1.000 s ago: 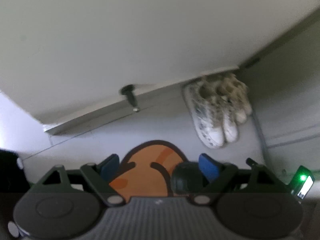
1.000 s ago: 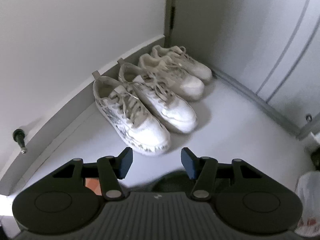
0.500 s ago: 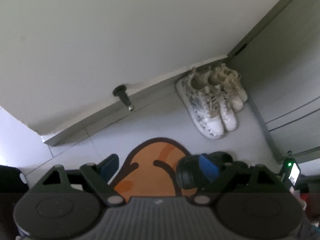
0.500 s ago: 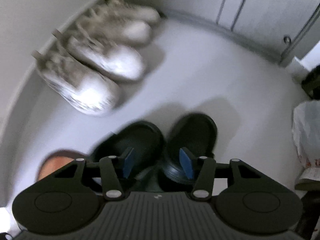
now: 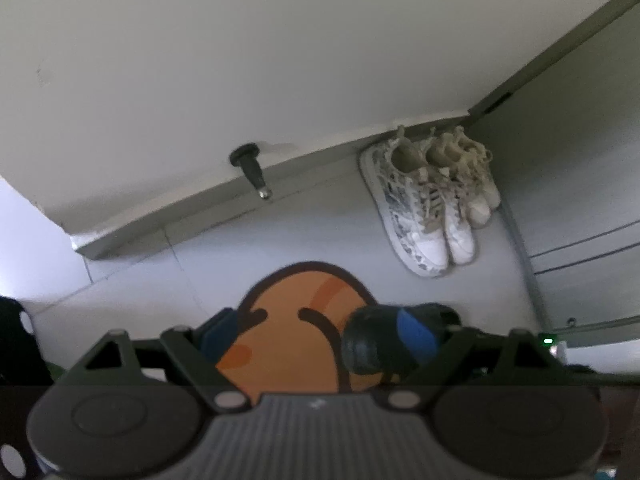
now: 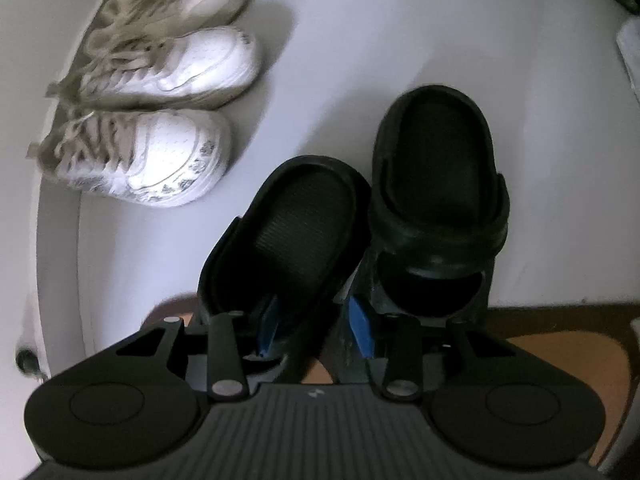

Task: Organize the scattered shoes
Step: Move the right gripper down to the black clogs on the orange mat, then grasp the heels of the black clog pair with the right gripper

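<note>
Two black clogs lie side by side, the left clog (image 6: 296, 224) and the right clog (image 6: 436, 184), with their near ends on the orange mat (image 6: 560, 360). My right gripper (image 6: 315, 330) points down at those ends, one blue pad inside each clog and the two adjoining walls between them. Its jaws are closing, and a strip of mat still shows between the walls. My left gripper (image 5: 316, 336) hangs open over the orange mat (image 5: 292, 344), holding nothing. One black clog's toe (image 5: 368, 344) shows behind its right finger. Several white sneakers (image 6: 160, 152) are lined up along the wall.
The white sneakers (image 5: 424, 208) sit in the corner where the wall meets the closet doors (image 5: 580, 200). A black door stop (image 5: 250, 164) juts from the skirting board. A white bag (image 6: 632, 52) lies at the right edge. Pale floor (image 6: 340, 60) shows between sneakers and clogs.
My right gripper dropped from facing the sneakers down onto the black clogs, rolling as it went, and its jaws narrowed around their adjoining walls. The left gripper's view barely shifted.
</note>
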The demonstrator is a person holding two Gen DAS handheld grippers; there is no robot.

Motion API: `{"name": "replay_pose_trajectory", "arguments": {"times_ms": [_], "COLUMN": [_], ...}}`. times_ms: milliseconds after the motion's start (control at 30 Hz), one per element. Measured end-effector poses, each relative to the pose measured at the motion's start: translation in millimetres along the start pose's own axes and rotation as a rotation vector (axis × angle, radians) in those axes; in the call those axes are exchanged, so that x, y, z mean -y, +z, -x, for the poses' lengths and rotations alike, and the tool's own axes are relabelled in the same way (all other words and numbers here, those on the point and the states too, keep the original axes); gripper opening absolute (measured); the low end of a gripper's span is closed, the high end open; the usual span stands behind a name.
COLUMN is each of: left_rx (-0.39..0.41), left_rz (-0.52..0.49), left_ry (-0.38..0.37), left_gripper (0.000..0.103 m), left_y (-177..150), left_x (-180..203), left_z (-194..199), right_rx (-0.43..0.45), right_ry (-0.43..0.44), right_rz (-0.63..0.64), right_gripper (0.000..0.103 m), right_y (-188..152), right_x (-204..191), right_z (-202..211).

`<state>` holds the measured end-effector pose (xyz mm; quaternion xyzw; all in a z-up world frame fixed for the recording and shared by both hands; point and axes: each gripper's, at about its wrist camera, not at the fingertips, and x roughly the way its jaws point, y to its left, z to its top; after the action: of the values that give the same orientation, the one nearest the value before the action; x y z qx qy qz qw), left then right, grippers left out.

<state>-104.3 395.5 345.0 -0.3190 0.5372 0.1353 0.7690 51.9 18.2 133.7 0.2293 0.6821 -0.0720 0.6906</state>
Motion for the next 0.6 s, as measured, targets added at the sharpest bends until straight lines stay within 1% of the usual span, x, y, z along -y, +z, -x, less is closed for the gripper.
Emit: {"name": "replay_pose_trajectory", "arguments": {"times_ms": [33, 67, 100, 133, 167, 267, 333, 367, 400, 500, 600], "left_rx": [-0.001, -0.002, -0.002, -0.003, -0.005, -0.013, -0.015, -0.015, -0.016, -0.025, -0.036], "left_rz": [-0.002, -0.01, -0.017, -0.021, -0.014, 0.009, 0.007, 0.0, -0.005, -0.007, -0.011], "left_ry": [-0.004, -0.001, 0.003, 0.006, 0.008, 0.007, 0.002, -0.001, -0.003, -0.008, -0.028], "left_gripper": [0.089, 0.089, 0.089, 0.089, 0.089, 0.089, 0.089, 0.089, 0.089, 0.089, 0.089], "left_y": [0, 0, 0, 0, 1, 2, 2, 2, 2, 0, -1], "left_x": [1, 1, 2, 2, 1, -2, -1, 0, 1, 4, 8], "left_z": [0, -1, -1, -2, -2, -4, -5, -5, -5, -7, -8], "right_rx": [-0.011, -0.023, -0.024, -0.012, -0.006, 0.001, -0.001, -0.002, 0.011, 0.022, 0.046], "right_ry": [0.012, 0.024, 0.024, -0.008, -0.023, -0.027, -0.031, -0.034, -0.058, -0.075, -0.087], "right_rz": [-0.031, -0.063, -0.066, -0.061, -0.056, -0.004, 0.055, 0.064, 0.094, 0.098, 0.076], "right_gripper": [0.041, 0.036, 0.028, 0.025, 0.021, 0.015, 0.014, 0.014, 0.014, 0.014, 0.013], "right_y": [-1, -2, -1, -2, -1, 10, 19, 20, 24, 34, 44], "right_x": [0, 0, 1, -1, -3, -10, -19, -21, -26, -29, -29], "right_z": [-6, -12, -13, -13, -15, -16, -13, -13, -11, -15, -16]}}
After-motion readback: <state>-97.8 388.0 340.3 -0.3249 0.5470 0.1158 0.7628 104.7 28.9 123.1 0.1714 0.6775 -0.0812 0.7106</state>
